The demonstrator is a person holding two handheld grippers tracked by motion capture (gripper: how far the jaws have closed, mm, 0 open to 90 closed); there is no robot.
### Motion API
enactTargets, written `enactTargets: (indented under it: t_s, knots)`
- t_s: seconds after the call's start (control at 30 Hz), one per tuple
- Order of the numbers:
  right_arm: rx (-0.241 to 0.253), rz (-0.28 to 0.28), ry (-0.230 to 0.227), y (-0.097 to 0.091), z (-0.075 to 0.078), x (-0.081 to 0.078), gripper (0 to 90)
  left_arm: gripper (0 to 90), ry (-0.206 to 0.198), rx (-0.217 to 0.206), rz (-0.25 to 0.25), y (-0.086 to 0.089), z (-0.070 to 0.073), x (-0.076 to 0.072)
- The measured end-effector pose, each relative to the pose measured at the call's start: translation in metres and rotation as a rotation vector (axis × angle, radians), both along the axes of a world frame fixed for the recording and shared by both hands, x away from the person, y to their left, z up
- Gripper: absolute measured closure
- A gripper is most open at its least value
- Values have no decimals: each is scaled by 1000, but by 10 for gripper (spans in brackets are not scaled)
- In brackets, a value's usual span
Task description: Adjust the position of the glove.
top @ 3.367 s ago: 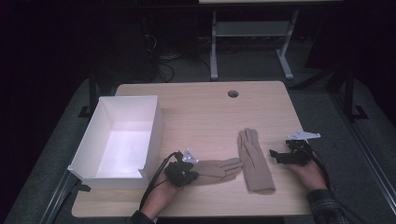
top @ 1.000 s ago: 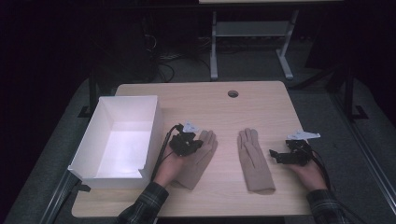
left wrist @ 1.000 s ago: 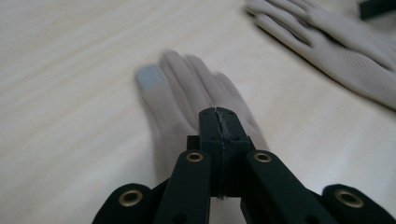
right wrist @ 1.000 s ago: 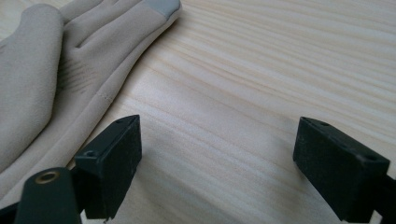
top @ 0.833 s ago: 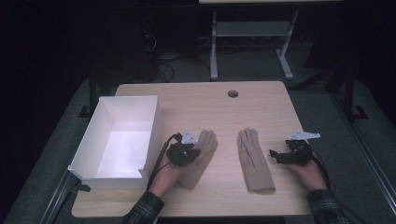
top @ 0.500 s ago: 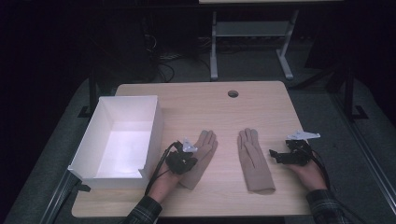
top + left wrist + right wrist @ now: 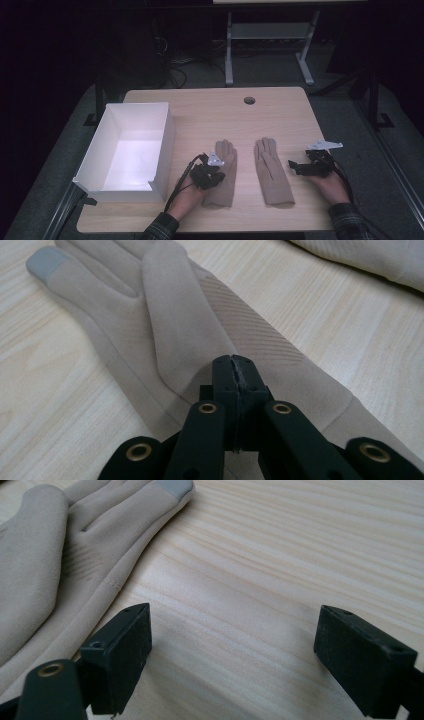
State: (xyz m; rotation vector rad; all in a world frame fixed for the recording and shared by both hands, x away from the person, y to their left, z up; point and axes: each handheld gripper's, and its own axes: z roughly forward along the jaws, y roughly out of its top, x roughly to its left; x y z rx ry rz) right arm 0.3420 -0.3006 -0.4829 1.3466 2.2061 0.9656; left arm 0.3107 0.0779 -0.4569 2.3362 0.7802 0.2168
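2 tan gloves lie side by side on the table [image 7: 280, 107], both with fingers pointing away from the person and cuffs toward the near edge, so their long axes run parallel. The left glove [image 7: 222, 175] lies just right of the white box [image 7: 165, 145]; the right glove [image 7: 271, 172] is near it, with a strip of bare wood between them.

The left gripper [image 7: 206, 176] sits at the left glove's left edge, about halfway along it. In the left gripper view its jaws are pressed together with their tips over the fabric [image 7: 200, 330] at the base of the thumb; I cannot tell whether any cloth is pinched between them.

The right gripper [image 7: 300, 167] rests just right of the right glove, jaws wide apart over bare wood and holding nothing; in its own view the glove [image 7: 55, 565] lies beside the left jaw. Each glove is nearest its own hand, so a grab at the right glove would likely mean a short sideways reach inward.
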Motion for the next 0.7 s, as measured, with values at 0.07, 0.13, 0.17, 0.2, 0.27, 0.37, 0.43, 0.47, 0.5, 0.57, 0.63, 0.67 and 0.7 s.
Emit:
enactTargets:
  t_s: [0.07, 0.13, 0.17, 0.2, 0.27, 0.37, 0.43, 0.47, 0.5, 0.57, 0.63, 0.67, 0.7]
  knots:
    - [0, 0, -1, 0, 0, 0, 151, 868, 4, -21, 2, 3, 2, 1]
    - [0, 2, -1, 0, 0, 0, 151, 841, -2, -43, 10, 8, 6, 2]
    - [-1, 2, -1, 0, 0, 0, 151, 821, -5, -43, 14, 10, 8, 3]
    - [0, 2, -1, 0, 0, 0, 151, 810, -8, -53, 20, 11, 8, 4]
    - [0, 2, -1, 0, 0, 0, 151, 779, -6, -63, 35, 15, 10, 7]
    - [3, 0, -1, 0, 0, 0, 151, 723, -3, -68, 64, 20, 8, 11]
    - [0, 2, -1, 0, 0, 0, 151, 685, -2, -69, 85, 24, 7, 14]
    - [3, 0, -1, 0, 0, 0, 151, 671, 0, -66, 87, 25, 6, 15]
    - [0, 2, -1, 0, 0, 0, 151, 655, 5, -71, 97, 26, 5, 17]
    - [2, 0, -1, 0, 0, 0, 151, 630, 5, -68, 110, 28, 3, 20]
    - [2, 0, -1, 0, 0, 0, 151, 611, 11, -72, 116, 29, 1, 22]
    - [2, 1, -1, 0, 0, 0, 151, 604, 17, -75, 124, 29, 0, 23]
    - [2, 1, -1, 0, 0, 0, 151, 599, 15, -68, 118, 30, -1, 24]
